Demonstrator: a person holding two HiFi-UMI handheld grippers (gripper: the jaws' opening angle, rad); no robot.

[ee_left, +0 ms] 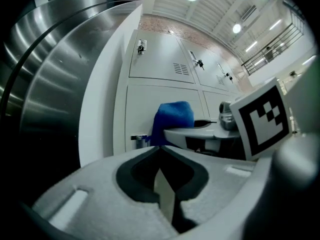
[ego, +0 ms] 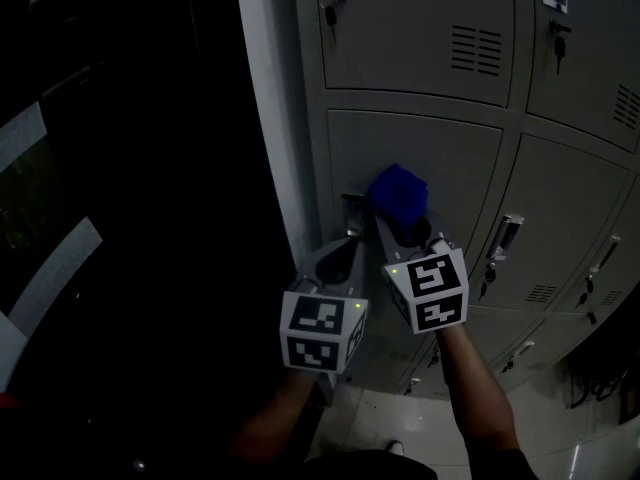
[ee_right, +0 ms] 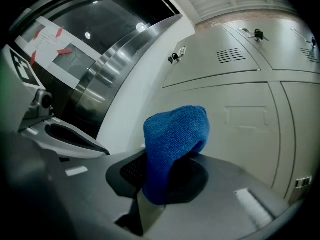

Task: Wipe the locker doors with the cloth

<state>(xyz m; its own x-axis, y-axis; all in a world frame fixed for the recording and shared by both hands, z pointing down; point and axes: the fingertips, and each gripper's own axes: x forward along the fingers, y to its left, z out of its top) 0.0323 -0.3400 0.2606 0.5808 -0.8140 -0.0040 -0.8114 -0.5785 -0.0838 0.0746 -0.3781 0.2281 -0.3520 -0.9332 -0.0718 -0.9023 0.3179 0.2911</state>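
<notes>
Blue terry cloth (ee_right: 175, 144) is bunched between the jaws of my right gripper (ee_right: 165, 160), which are clamped on its lower end; the rest stands up past the jaw tips as a rounded wad. From the head view the cloth (ego: 397, 190) sits at the left edge of a grey middle-row locker door (ego: 440, 158), just above and to the right of that door's metal latch (ego: 352, 208); I cannot tell whether the fabric is actually touching the panel. My right gripper (ego: 400, 230) points up at the door from below, its marker cube nearest to me.

My left gripper (ego: 348, 240) is just beside the right one, lower and to the left, aimed at the same door's left edge near the latch. In the left gripper view my left gripper (ee_left: 161, 149) has its jaws brought together, tips meeting, with nothing between them; past them I see the cloth (ee_left: 172, 121) and the latch (ee_left: 140, 139).

Above is another locker door (ego: 420, 28) with vent slots (ego: 476, 48) and a key (ego: 332, 10) hanging in its lock at the upper left corner; more doors run off to the right. A white upright frame (ego: 270, 118) borders the lockers on the left; a curved stainless steel surface (ee_left: 50, 84) lies beyond it. Pale floor tiles (ego: 400, 418) show beneath my forearms.
</notes>
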